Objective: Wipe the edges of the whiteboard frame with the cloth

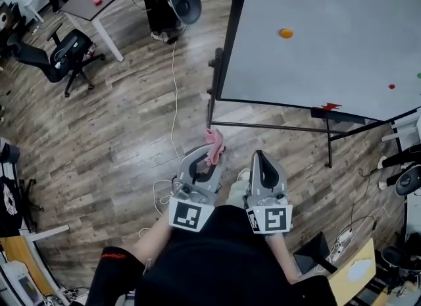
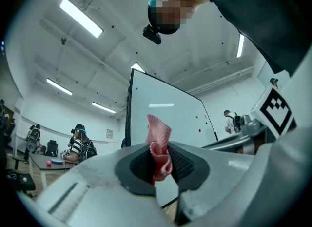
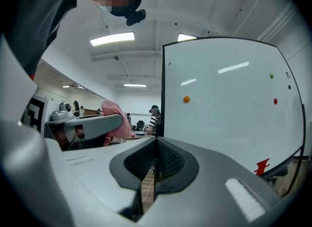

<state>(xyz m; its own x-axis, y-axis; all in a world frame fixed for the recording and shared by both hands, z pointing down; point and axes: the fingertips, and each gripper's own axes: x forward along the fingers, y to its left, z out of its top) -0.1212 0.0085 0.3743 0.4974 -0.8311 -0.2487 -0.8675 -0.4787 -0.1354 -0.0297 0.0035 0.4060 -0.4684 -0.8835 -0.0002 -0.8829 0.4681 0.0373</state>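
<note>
Overhead, wood plank floor (image 1: 125,133), whiteboard (image 1: 329,35), office chair (image 1: 66,54)

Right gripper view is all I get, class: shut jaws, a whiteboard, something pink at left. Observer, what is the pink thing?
Observer: A pink cloth, pinched between the jaws of the left hand-held gripper.
Operator: Is it on the frame yet?
Observer: No. In the head view it hangs over the wooden floor, not touching the whiteboard's black frame.
Operator: What carries the board?
Observer: A black stand; its low crossbar runs below the board's bottom edge.
</note>
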